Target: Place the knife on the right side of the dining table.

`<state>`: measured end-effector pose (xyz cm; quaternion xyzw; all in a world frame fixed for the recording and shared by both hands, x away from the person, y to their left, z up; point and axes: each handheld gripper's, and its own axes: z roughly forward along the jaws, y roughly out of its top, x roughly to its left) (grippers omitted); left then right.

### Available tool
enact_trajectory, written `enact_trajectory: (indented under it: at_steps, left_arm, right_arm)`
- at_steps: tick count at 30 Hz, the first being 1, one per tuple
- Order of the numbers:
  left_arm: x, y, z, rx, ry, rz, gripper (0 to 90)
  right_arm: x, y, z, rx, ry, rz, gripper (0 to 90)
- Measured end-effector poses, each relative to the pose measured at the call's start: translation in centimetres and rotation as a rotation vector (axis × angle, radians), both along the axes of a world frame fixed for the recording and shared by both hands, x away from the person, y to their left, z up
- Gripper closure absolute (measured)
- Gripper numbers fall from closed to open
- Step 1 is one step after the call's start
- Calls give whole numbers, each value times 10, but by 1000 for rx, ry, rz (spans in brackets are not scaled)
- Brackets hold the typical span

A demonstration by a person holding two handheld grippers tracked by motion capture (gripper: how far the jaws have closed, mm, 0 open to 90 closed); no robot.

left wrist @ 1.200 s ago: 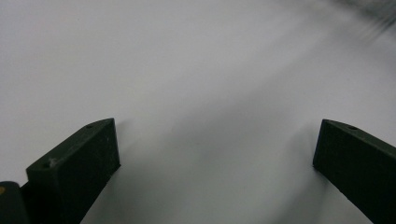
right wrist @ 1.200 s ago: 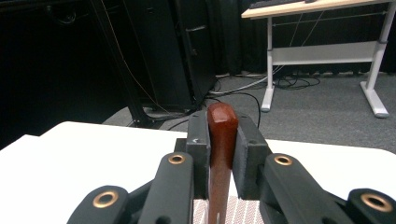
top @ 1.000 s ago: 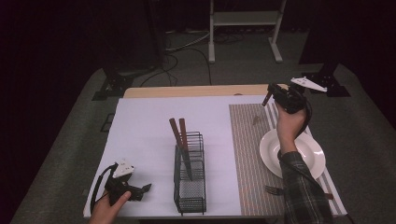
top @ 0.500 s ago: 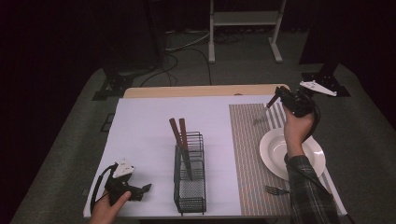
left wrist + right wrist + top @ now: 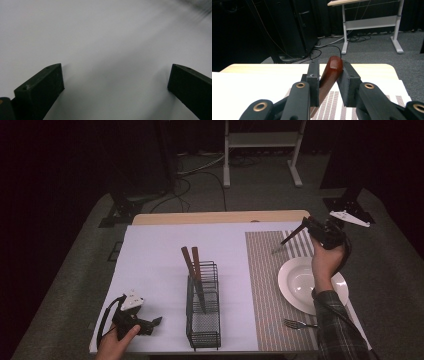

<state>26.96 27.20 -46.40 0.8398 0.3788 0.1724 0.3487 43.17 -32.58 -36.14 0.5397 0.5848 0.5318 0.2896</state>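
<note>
– Far right of the table, above the placemat's back end: what's in the right gripper (image 5: pixel 307 226)?

– A wooden-handled utensil (image 5: pixel 290 237). It has a smooth red-brown handle with a rounded butt and a thin metal end that's too small to identify. It slants down and left, with the tip over the striped woven placemat (image 5: pixel 265 285). I can't tell whether the tip touches the mat.

– Grip?

– In the right gripper view the handle (image 5: pixel 330 72) sits tilted between the two flat black pads, touching both. The jaws have just been easing apart, with the handle between them. The butt pokes out past the pad tips.

– What's around it?

– A round, glossy white plate (image 5: pixel 292 292) is just in front of that hand, on the mat. A metal fork (image 5: pixel 296 323) lies flat on the mat's near end. A black wire rack (image 5: pixel 202 320), a tall rectangular mesh basket, stands at mid-table. Two matching brown handles (image 5: pixel 192 265) stand in it, leaning left. The table (image 5: pixel 150 255) has a matte white cover, with a pale wood edge showing at the back.

– Left gripper (image 5: pixel 152 321)?

– It's at the near-left corner, low over the white cover and well apart from the rack. Its jaws are spread wide. The left gripper view (image 5: pixel 115 77) shows bare white surface between the blocky black tips, with nothing held.
</note>
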Motion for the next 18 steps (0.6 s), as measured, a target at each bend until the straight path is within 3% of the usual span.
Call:
enact_trajectory:
  at_steps: [18]
  left_arm:
    - [0, 0, 0, 0, 0, 0, 0]
  right_arm:
    - [1, -16, -6, 21, 52, -9, 622]
